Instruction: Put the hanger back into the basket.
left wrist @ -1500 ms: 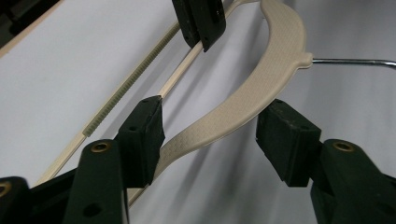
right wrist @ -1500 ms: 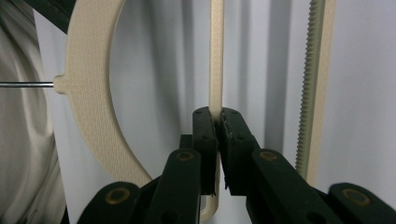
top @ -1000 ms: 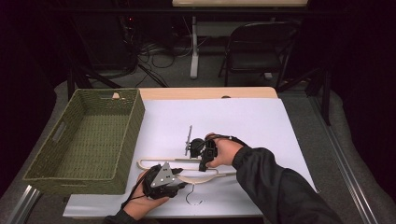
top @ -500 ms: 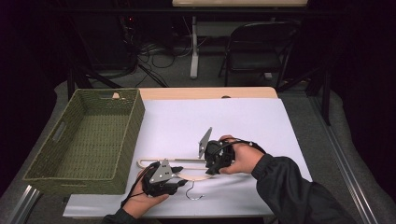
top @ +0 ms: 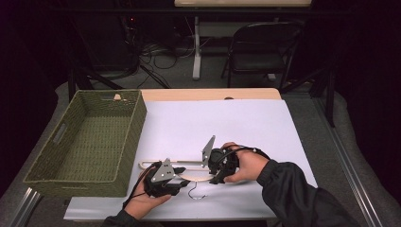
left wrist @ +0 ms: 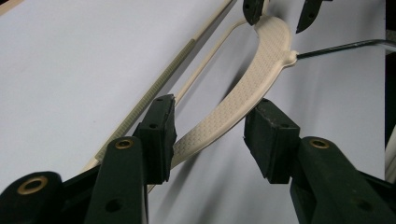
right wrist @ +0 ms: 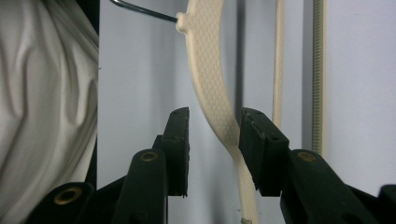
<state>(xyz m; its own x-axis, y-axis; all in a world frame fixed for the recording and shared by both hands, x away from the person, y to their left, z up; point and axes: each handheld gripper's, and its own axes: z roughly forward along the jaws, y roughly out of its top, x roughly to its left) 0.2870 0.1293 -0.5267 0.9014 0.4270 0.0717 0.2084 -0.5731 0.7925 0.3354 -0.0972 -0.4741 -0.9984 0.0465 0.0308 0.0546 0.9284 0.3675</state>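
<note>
A cream plastic clothes hanger (top: 189, 171) lies flat on the white table cover (top: 227, 123), near its front edge, with both grippers set to its curved shoulder arm from opposite ends. The left gripper (left wrist: 210, 133) is spread, its pads either side of the textured arm; the left pad looks to be just touching the arm and the right pad stands apart. The right gripper (right wrist: 215, 149) is likewise released around the arm's other half, with the arm close against its right pad and a gap on its left. Ahead of each claw the arm curves up to the neck where the metal hook (right wrist: 144, 11) leaves it; the thin crossbar (right wrist: 318, 74) runs just beyond. For a sound pick-up I would centre each arm between the pads before closing, close both together, and lift level so the hanger does not twist. The green woven basket (top: 90, 142) sits well off to the left claw's outer side.
</note>
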